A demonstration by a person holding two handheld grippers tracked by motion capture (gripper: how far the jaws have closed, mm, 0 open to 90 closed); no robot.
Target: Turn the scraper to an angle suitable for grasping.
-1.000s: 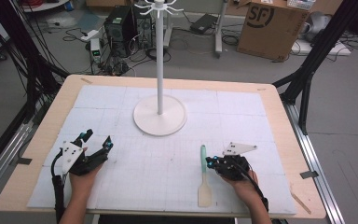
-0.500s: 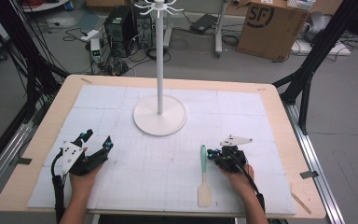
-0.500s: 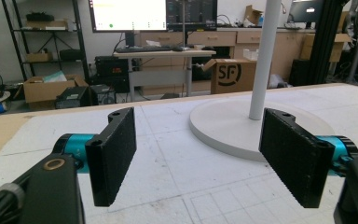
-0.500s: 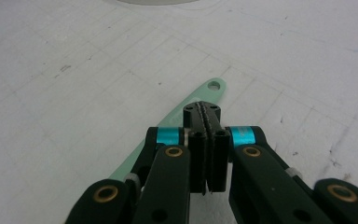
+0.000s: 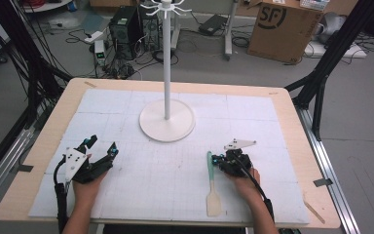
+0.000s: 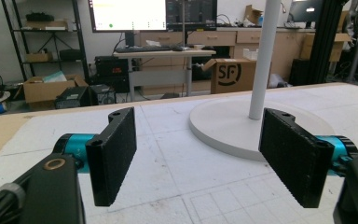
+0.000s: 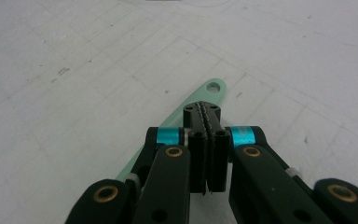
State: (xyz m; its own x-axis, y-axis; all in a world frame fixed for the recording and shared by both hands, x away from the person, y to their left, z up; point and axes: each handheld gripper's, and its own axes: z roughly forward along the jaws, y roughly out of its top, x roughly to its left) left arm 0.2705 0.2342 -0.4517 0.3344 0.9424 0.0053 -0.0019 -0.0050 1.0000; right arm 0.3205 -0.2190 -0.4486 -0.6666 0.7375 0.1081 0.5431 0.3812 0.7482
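Observation:
A spatula (image 5: 210, 176) with a mint-green handle and a cream blade lies on the white mat, blade toward the front edge. My right gripper (image 5: 217, 159) is at the far end of its handle, jaws shut flat against each other. In the right gripper view the green handle (image 7: 212, 88) runs slantwise under the shut gripper (image 7: 202, 109), and its hole end pokes out beyond the tips. I see nothing between the pads. My left gripper (image 5: 102, 145) rests at the front left, open and empty (image 6: 209, 154).
A white hook stand (image 5: 166, 119) with a round base and tall pole rises at the mat's back middle; the left gripper view faces its base (image 6: 223, 126). The wooden table rim (image 5: 316, 204) frames the mat. Cables, boxes and black frame legs surround the table.
My right gripper has slid left across the mat until its tips reach the spatula handle. The left gripper has stayed put.

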